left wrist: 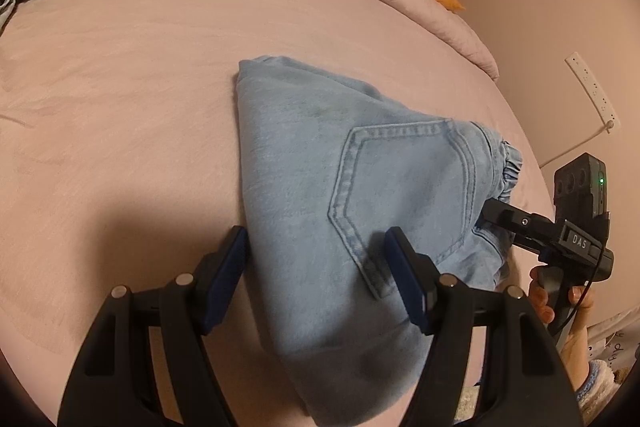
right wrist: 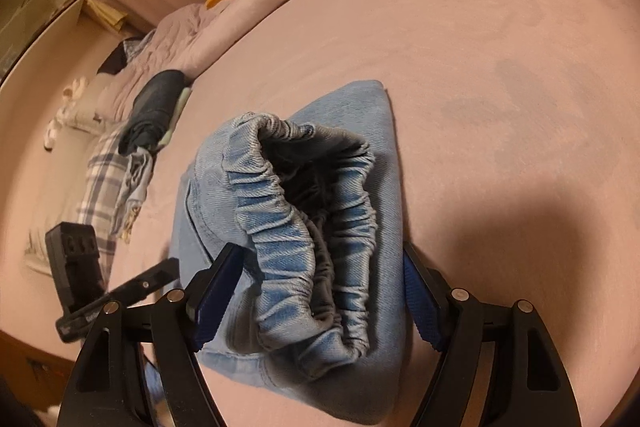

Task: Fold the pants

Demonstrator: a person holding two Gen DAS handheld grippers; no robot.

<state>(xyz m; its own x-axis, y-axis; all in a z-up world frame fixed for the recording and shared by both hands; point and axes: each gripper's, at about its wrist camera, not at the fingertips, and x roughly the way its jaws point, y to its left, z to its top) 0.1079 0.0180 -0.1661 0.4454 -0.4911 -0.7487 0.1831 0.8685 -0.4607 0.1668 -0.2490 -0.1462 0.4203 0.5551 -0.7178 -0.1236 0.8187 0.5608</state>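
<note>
Right wrist — ruched elastic waistband (right wrist: 304,227), folded denim pants (right wrist: 360,115)

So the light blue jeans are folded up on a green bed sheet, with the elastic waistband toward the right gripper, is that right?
Not quite: the bed sheet is pink, not green, as the right wrist view shows. The rest holds: the light blue jeans lie folded on it, with the elastic waistband toward the right gripper.
</note>
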